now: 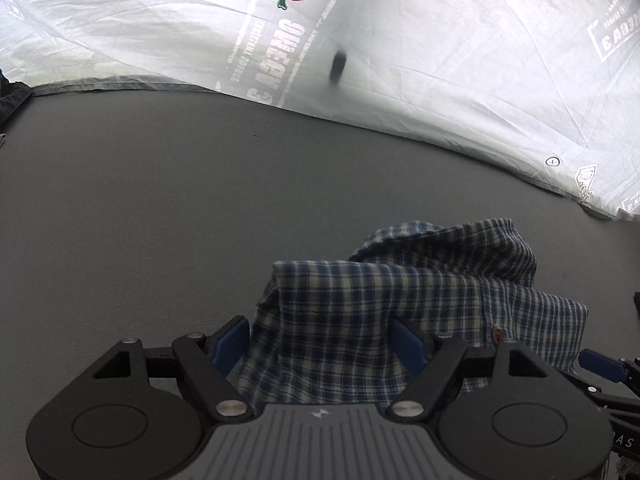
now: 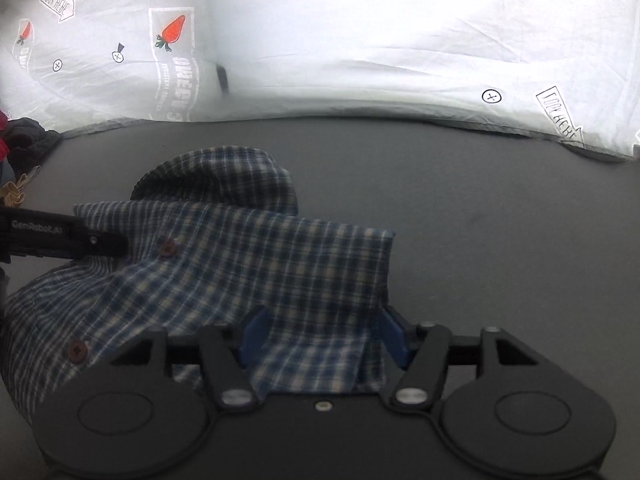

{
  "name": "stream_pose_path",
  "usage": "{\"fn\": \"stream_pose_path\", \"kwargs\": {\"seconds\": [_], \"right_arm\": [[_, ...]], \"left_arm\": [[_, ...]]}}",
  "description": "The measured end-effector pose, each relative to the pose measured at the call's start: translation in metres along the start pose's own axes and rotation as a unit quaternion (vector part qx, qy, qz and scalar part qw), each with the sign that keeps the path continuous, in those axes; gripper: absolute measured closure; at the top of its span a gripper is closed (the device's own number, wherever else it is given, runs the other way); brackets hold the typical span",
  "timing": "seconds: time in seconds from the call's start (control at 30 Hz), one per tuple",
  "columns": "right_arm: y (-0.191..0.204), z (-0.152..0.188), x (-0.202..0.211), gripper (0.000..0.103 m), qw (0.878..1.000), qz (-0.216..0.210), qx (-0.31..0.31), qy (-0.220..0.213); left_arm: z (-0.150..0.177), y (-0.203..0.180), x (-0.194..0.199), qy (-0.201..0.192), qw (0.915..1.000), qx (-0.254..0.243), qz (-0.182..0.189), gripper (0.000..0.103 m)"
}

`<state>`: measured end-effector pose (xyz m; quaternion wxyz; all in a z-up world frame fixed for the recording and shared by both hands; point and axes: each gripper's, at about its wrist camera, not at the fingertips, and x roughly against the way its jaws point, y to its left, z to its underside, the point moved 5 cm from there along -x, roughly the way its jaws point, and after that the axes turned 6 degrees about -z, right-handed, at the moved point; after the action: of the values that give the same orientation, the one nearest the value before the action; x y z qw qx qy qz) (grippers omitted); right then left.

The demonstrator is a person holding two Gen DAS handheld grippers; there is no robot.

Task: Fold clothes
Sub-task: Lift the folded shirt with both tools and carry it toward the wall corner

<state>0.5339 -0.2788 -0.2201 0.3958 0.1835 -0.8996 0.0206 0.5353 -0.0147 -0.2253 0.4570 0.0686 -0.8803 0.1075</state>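
The left gripper [image 1: 320,344] and right gripper [image 2: 324,336] are shown with jaws spread apart, plaid shirt [image 2: 248,264] cloth lying loosely between the blue pads. Ahead of both jaws, the folded shirt is spread on the dark table [image 1: 160,200]; beyond it, a white printed sheet [image 2: 400,40] is seen.

Both wrist cameras look down closely (steeply) at one plaid shirt [image 1: 400,300].

Plaid shirt [image 2: 240,264] lies between the right hand-held gripper's [image 2: 322,338] parted fingers.
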Motion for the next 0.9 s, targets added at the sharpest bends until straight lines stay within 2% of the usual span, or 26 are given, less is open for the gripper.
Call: {"fn": "stream_pose_path", "kwargs": {"seconds": [0.1, 0.17, 0.23, 0.33, 0.37, 0.4, 0.5, 0.57, 0.6, 0.67, 0.7, 0.77, 0.8, 0.83, 0.9], "right_arm": [[-0.017, -0.005, 0.000, 0.033, 1.000, -0.023, -0.015, -0.003], [-0.024, -0.007, -0.006, 0.033, 0.998, -0.053, -0.034, -0.003], [-0.027, -0.010, -0.015, 0.032, 0.995, -0.087, -0.045, 0.001], [-0.029, -0.015, -0.035, 0.024, 0.990, -0.130, -0.061, 0.005], [-0.031, -0.017, -0.041, 0.024, 0.988, -0.140, -0.068, 0.004], [-0.031, -0.019, -0.046, 0.024, 0.986, -0.151, -0.072, 0.003], [-0.029, -0.024, -0.057, 0.022, 0.981, -0.180, -0.074, 0.006], [-0.024, -0.026, -0.061, 0.024, 0.979, -0.191, -0.066, 0.009], [-0.022, -0.026, -0.062, 0.027, 0.978, -0.199, -0.065, 0.011], [-0.015, -0.025, -0.063, 0.048, 0.975, -0.214, -0.060, 0.019], [-0.011, -0.023, -0.064, 0.054, 0.974, -0.217, -0.054, 0.024], [0.000, -0.019, -0.060, 0.065, 0.979, -0.201, -0.023, 0.023], [0.004, -0.018, -0.057, 0.071, 0.981, -0.191, -0.009, 0.019], [0.007, -0.018, -0.052, 0.080, 0.983, -0.183, 0.002, 0.012], [0.011, -0.017, -0.041, 0.084, 0.986, -0.168, 0.018, -0.004]], "left_arm": [[-0.005, 0.018, -0.001, 0.013, 0.9995, 0.006, 0.028, 0.018], [-0.008, 0.021, -0.008, 0.029, 0.9980, -0.002, 0.056, 0.018], [-0.011, 0.017, -0.017, 0.041, 0.9955, -0.020, 0.084, 0.018], [-0.016, 0.004, -0.031, 0.058, 0.9893, -0.042, 0.128, 0.017], [-0.017, 0.000, -0.034, 0.061, 0.9872, -0.051, 0.138, 0.013], [-0.019, -0.004, -0.037, 0.062, 0.9854, -0.063, 0.145, 0.010], [-0.023, -0.017, -0.043, 0.065, 0.9790, -0.098, 0.166, 0.008], [-0.023, -0.023, -0.044, 0.064, 0.9759, -0.114, 0.175, 0.009], [-0.021, -0.025, -0.043, 0.062, 0.9748, -0.120, 0.178, 0.017], [-0.019, -0.028, -0.041, 0.062, 0.9731, -0.127, 0.182, 0.038], [-0.017, -0.029, -0.040, 0.062, 0.9730, -0.125, 0.183, 0.049], [-0.016, -0.025, -0.036, 0.051, 0.9752, -0.117, 0.181, 0.059], [-0.015, -0.022, -0.033, 0.046, 0.9767, -0.110, 0.178, 0.069], [-0.016, -0.018, -0.030, 0.045, 0.9779, -0.098, 0.179, 0.075], [-0.018, -0.013, -0.017, 0.037, 0.9780, -0.075, 0.191, 0.080]]}}
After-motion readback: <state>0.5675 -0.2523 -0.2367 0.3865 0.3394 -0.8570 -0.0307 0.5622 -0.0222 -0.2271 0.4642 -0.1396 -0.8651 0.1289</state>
